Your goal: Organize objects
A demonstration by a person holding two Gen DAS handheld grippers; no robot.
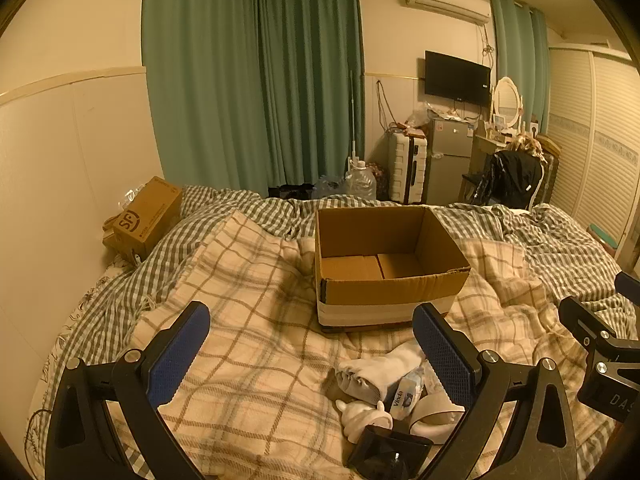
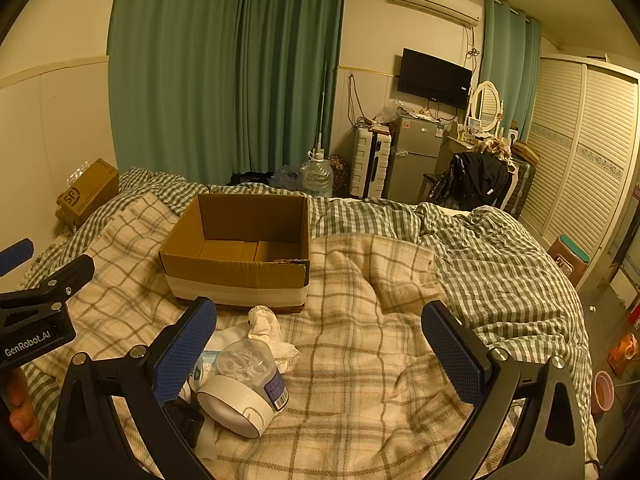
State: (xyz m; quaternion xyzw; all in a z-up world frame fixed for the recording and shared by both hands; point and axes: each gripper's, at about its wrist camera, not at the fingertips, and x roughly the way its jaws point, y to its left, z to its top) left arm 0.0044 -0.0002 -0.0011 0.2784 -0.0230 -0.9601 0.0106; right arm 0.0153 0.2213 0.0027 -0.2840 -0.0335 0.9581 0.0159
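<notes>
Brown cardboard box [image 1: 390, 280] with white band, beige plaid blanket [image 1: 248, 344], seemingly green-checked duvet [image 2: 480, 256].

Warm dim light fills a bedroom with cream walls [image 1: 72, 152] and green curtains [image 1: 256, 80]. A wall television [image 1: 457, 79] hangs below an air conditioner [image 1: 446, 0]; a louvred wardrobe [image 2: 580, 152] stands beside the bed [image 2: 500, 264].

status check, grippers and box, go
Left gripper open, empty. Right gripper open, empty. Cardboard box empty on the blanket; small items piled before it, tape roll included. Nothing blocking.
</notes>
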